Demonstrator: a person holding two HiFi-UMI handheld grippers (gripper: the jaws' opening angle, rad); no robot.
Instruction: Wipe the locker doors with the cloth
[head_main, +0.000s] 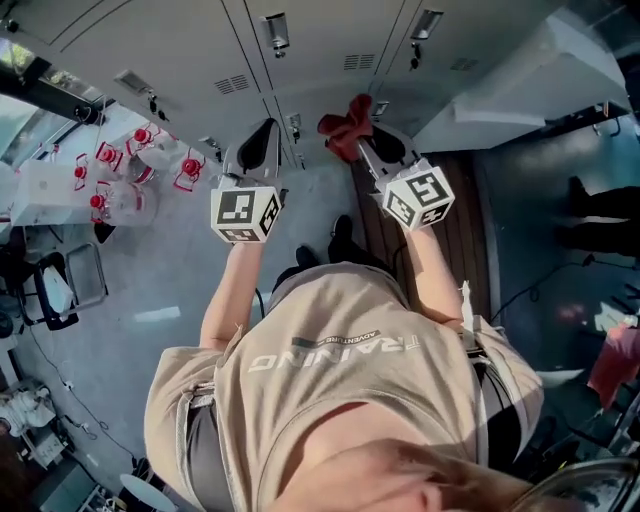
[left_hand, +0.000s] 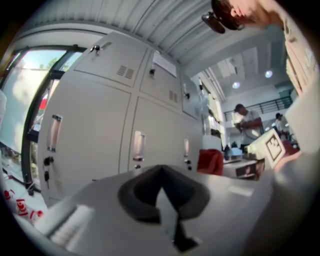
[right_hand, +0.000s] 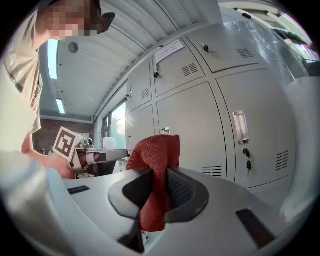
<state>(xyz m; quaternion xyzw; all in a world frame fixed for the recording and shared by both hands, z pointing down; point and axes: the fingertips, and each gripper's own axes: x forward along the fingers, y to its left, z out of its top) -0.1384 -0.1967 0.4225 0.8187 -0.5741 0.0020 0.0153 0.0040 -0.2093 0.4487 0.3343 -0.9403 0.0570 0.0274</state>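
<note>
A bank of grey lockers (head_main: 190, 45) is seen ahead. Every visible door is shut, so nothing inside can be told. Clear jugs (head_main: 125, 175) with red caps are stood on the floor at the left, near the lockers; their contents cannot be made out. The left gripper (head_main: 262, 140) is held up, its jaws closed together on nothing. The right gripper (head_main: 378, 140) is clamped on the red cloth (head_main: 346, 118), held near the locker doors; whether they are touched cannot be told. Keys (right_hand: 246, 160) are hung from one door's lock.
</note>
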